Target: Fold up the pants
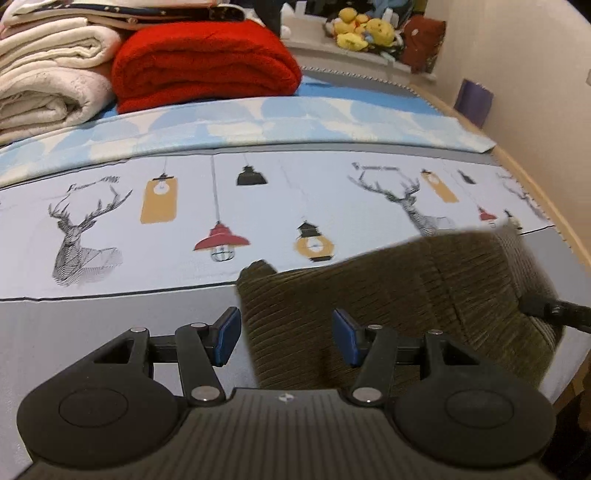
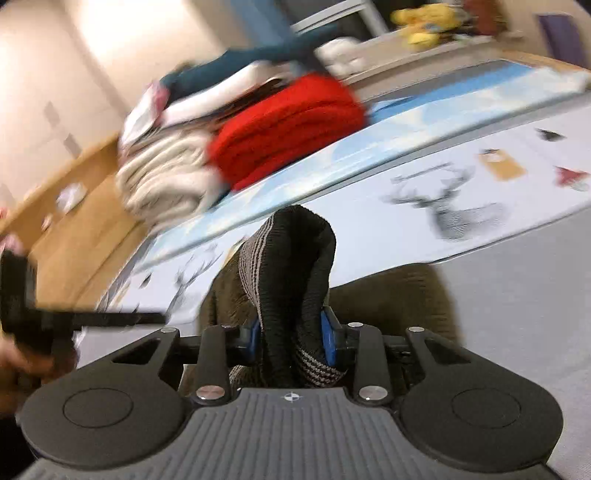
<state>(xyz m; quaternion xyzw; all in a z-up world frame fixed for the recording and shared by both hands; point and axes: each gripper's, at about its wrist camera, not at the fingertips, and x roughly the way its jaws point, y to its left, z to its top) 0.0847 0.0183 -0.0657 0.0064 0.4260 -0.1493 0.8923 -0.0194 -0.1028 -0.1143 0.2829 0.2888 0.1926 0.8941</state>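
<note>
Olive corduroy pants [image 1: 406, 288] lie crumpled on the grey bed cover near the front right. My left gripper [image 1: 287, 336] hovers just above their left edge. Its blue pads [image 1: 227, 336] stand apart and press on nothing. In the right wrist view my right gripper [image 2: 291, 339] is shut on the pants' dark ribbed band [image 2: 291, 258], which stands up in a fold between the pads. The olive cloth [image 2: 399, 295] hangs and lies behind it. The left gripper's black body [image 2: 22, 295] shows blurred at the left of that view, held by a hand.
A deer-and-lantern printed sheet [image 1: 147, 221] covers the bed's middle. A folded red blanket [image 1: 203, 62] and cream towels [image 1: 48, 81] are stacked at the far left. Yellow plush toys [image 1: 364, 31] sit on a shelf behind. The wooden bed edge [image 1: 546, 206] runs along the right.
</note>
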